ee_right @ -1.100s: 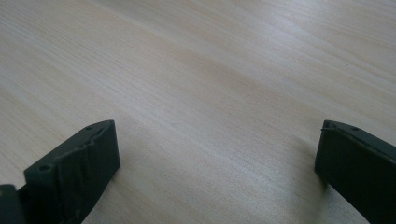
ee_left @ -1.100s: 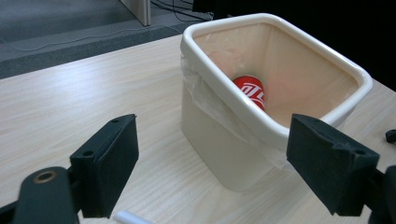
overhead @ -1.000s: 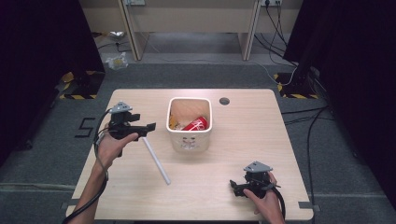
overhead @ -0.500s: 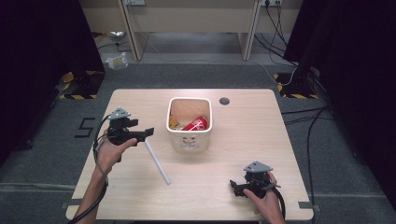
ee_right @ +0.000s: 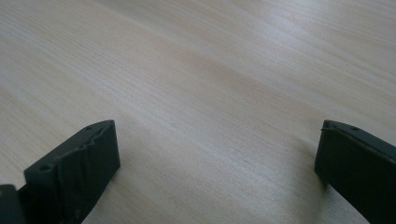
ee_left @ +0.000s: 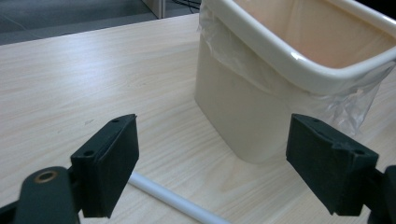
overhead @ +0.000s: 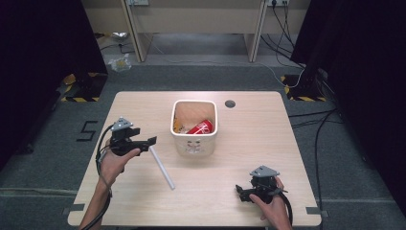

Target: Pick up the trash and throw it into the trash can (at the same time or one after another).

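We see a white tube [overhead: 162, 167] lying flat on the wooden table [overhead: 268, 143], just in front and to the left of the cream bin [overhead: 194, 139], and the left gripper [overhead: 152, 141] hovers over its far end with the jaws spread wide and nothing between them, as the left gripper view [ee_left: 212, 163] shows the tube [ee_left: 173, 199] low between the two pads. Inside the bin, which has a thin plastic liner [ee_left: 359, 100], lies a red can [overhead: 200, 127] with white writing that we cannot read, and on the grey floor at the left a black "5" [overhead: 87, 130] is marked. The right gripper [overhead: 241, 192] rests near the table's front right corner, well apart from the tube, its jaws also released and wide over bare wood.
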The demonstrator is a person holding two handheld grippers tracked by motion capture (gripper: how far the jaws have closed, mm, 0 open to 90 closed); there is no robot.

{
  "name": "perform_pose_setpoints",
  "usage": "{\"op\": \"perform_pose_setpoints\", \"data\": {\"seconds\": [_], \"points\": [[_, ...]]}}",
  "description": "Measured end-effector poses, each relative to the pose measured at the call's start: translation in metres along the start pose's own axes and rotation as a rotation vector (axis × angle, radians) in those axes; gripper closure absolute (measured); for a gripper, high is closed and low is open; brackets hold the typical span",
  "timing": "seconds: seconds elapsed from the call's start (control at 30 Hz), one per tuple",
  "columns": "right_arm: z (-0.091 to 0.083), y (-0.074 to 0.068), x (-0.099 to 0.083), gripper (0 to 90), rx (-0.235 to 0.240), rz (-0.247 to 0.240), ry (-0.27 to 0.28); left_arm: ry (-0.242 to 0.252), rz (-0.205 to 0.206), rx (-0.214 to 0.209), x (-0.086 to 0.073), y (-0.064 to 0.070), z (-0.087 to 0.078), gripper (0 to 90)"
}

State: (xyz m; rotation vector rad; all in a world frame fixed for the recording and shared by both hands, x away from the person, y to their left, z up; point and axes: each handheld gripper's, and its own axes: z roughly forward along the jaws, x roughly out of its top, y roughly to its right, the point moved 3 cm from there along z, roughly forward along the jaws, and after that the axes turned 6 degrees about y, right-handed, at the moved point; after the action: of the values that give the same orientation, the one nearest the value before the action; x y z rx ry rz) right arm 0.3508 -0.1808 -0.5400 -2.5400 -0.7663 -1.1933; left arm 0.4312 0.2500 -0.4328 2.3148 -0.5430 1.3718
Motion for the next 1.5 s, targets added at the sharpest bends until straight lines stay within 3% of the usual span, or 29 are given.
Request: {"op": "perform_pose_setpoints", "data": {"seconds": [0.5, 0.8, 1.23, 1.5], "points": [[0.000, 0.000, 0.000, 0.2, 0.000, 0.000, 0.000, -0.033, 0.011, 0.019, -0.025, 0.006, 0.009, 16.8], [0.000, 0.000, 0.000, 0.2, 0.000, 0.000, 0.000, -0.089, 0.016, 0.013, -0.043, 0.011, 0.021, 16.8], [0.000, 0.000, 0.000, 0.2, 0.001, -0.001, 0.000, -0.150, 0.020, 0.038, -0.064, 0.012, 0.033, 17.0], [0.000, 0.000, 0.000, 0.2, 0.002, -0.001, 0.000, -0.195, 0.001, 0.031, -0.078, 0.014, 0.044, 18.1]]}}
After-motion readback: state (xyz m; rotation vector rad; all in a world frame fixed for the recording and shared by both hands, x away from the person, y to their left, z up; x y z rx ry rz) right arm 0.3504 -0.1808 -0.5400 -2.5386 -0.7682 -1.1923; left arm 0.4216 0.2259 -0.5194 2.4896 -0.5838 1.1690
